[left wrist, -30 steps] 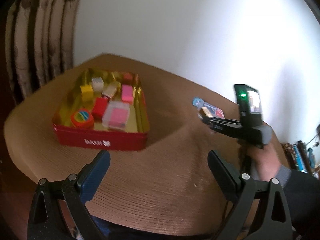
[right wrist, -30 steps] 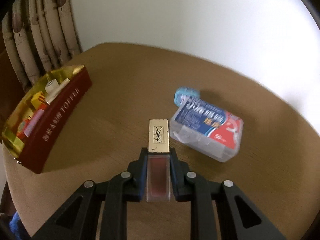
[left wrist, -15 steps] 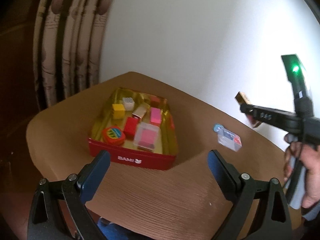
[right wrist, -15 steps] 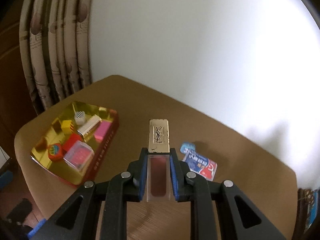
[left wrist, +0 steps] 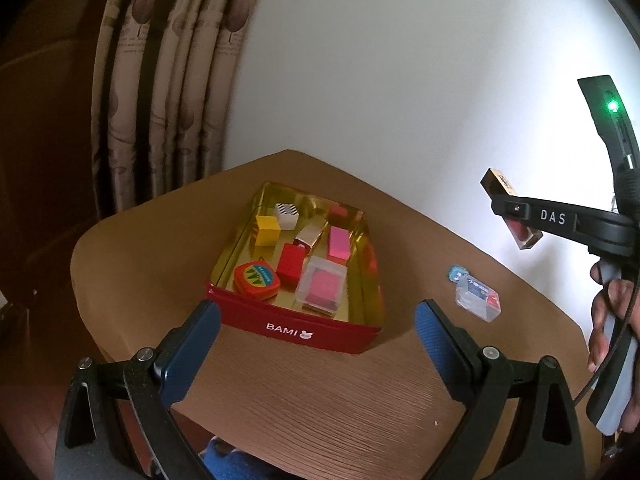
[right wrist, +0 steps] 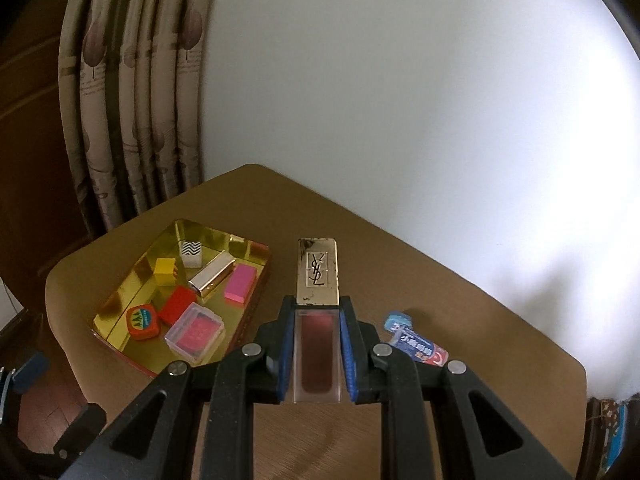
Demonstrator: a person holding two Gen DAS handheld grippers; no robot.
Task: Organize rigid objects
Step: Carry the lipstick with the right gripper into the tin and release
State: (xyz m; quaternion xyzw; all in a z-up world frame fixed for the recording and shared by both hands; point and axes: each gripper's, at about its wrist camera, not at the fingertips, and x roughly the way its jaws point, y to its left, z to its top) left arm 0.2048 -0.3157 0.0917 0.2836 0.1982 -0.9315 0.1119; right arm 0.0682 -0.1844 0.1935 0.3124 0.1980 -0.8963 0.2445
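Observation:
My right gripper (right wrist: pixel 316 312) is shut on a lip gloss tube (right wrist: pixel 317 280) with a gold cap and dark red body, held high above the round brown table (right wrist: pixel 460 300). It also shows in the left wrist view (left wrist: pixel 510 208). A red tin box with a gold inside (left wrist: pixel 304 330) holds several small items: a yellow block (left wrist: pixel 267 230), a red block (left wrist: pixel 291 262), a clear case (left wrist: pixel 322 290). My left gripper (left wrist: pixel 316 344) is open and empty, just in front of the tin. A clear floss box (right wrist: pixel 420 346) lies on the table to the right.
A small blue oval case (right wrist: pixel 396 318) lies beside the floss box. Curtains (left wrist: pixel 168 80) hang behind the table at the left. A white wall (right wrist: pixel 400 100) is behind. The table edge (left wrist: pixel 92 320) drops off left of the tin.
Both grippers have risen and pulled back from the table. The right gripper still holds the lip gloss tube; the tin now sits to its left and below.

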